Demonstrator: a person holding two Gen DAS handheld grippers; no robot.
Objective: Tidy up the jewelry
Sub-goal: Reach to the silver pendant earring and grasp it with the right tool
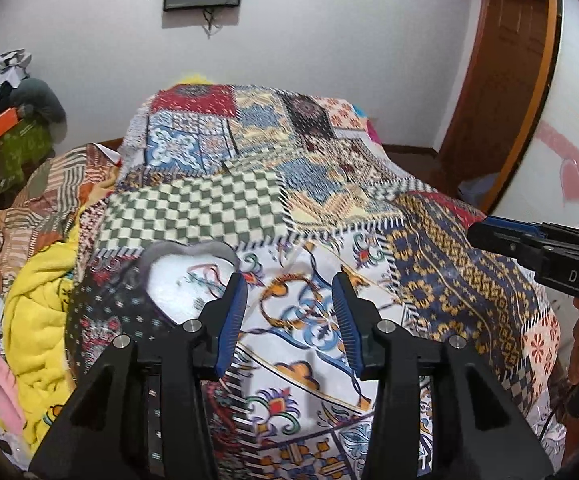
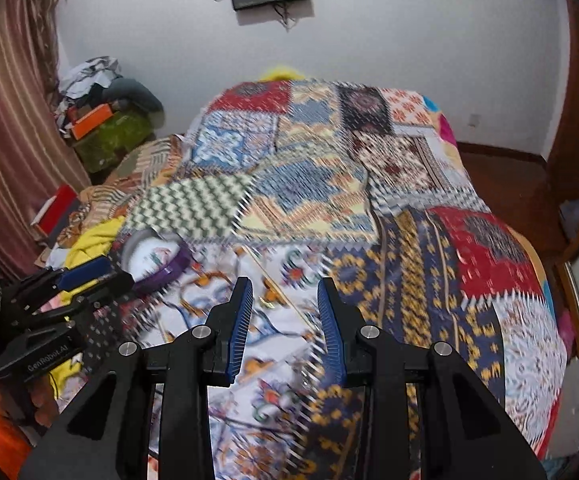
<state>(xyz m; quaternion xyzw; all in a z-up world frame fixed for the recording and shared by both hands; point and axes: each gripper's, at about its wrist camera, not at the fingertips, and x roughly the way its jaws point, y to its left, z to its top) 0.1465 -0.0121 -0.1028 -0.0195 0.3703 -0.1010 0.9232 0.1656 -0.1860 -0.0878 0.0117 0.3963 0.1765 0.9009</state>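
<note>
Hovering over the patchwork bedspread point(image 1: 329, 184), both grippers are standing empty with their blue-padded jaws spread apart. The left gripper point(image 1: 289, 316) is pointing down the bed, and the heart-shaped box point(image 1: 187, 280) is lying just beyond and outside its left finger point(image 1: 231, 320), half hidden by it. From the right wrist view that same box point(image 2: 157, 258) shows a purple wall and a pale inside, sitting well off to the left of the right gripper point(image 2: 285, 320), just past the other tool's tip.

I cannot make out any jewelry in either view; a thin gold-looking line is crossing the cloth ahead of the right fingers, but the blur is making it impossible to call it a chain or print.

To my eye the step is reaching for the box, and doing it well is meaning swinging the left jaws leftward so the rim sits between them, then closing gently.

The cloth ahead of both grippers is lying open. The bed edge is dropping away right of the right fingers, and heaped yellow bedding point(image 1: 37, 304) is crowding the box's far side.
</note>
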